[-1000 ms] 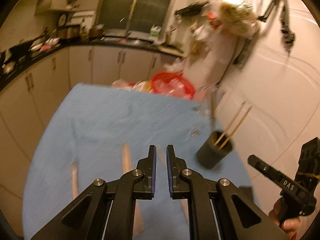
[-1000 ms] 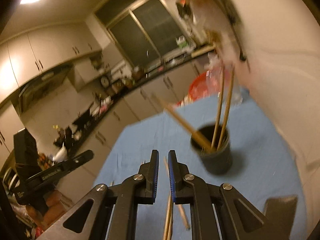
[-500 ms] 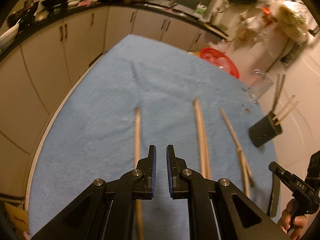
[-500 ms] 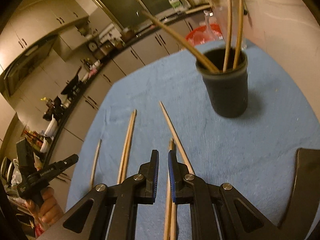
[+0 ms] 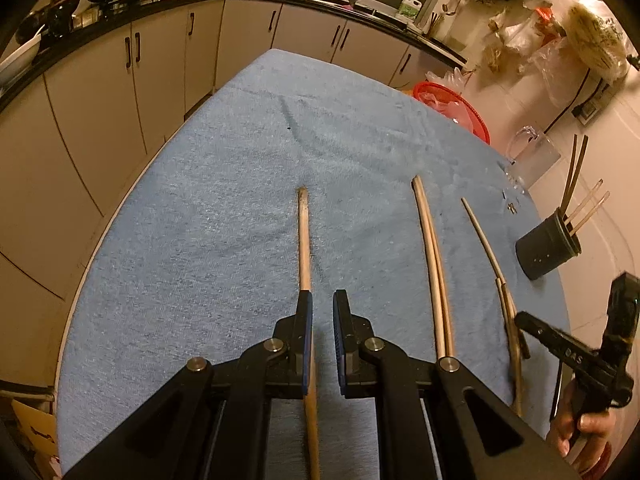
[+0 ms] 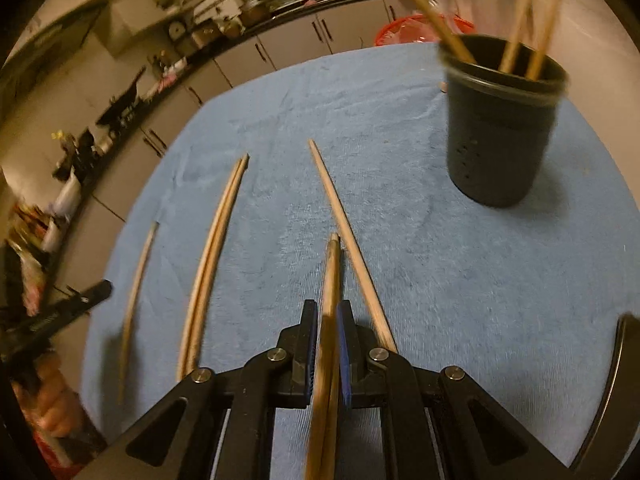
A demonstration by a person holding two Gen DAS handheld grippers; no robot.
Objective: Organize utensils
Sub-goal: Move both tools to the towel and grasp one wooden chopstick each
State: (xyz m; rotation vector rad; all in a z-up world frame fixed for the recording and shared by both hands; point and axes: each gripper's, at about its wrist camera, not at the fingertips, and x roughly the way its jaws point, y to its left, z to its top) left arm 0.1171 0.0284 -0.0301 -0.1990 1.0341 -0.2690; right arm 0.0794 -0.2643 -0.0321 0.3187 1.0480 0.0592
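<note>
Left wrist view: left gripper (image 5: 322, 308) jaws together, empty, over single chopstick (image 5: 304, 236) on blue towel (image 5: 224, 208). Right gripper (image 6: 327, 320) jaws together above chopstick pair (image 6: 332, 264); black cup (image 6: 498, 132) nearby.

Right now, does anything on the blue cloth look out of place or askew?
Yes. Several chopsticks lie loose and scattered on the blue cloth instead of standing in the dark holder, which already holds a few. One in the holder leans far to the left, across the rim. Nothing looks spilled or broken.
</note>
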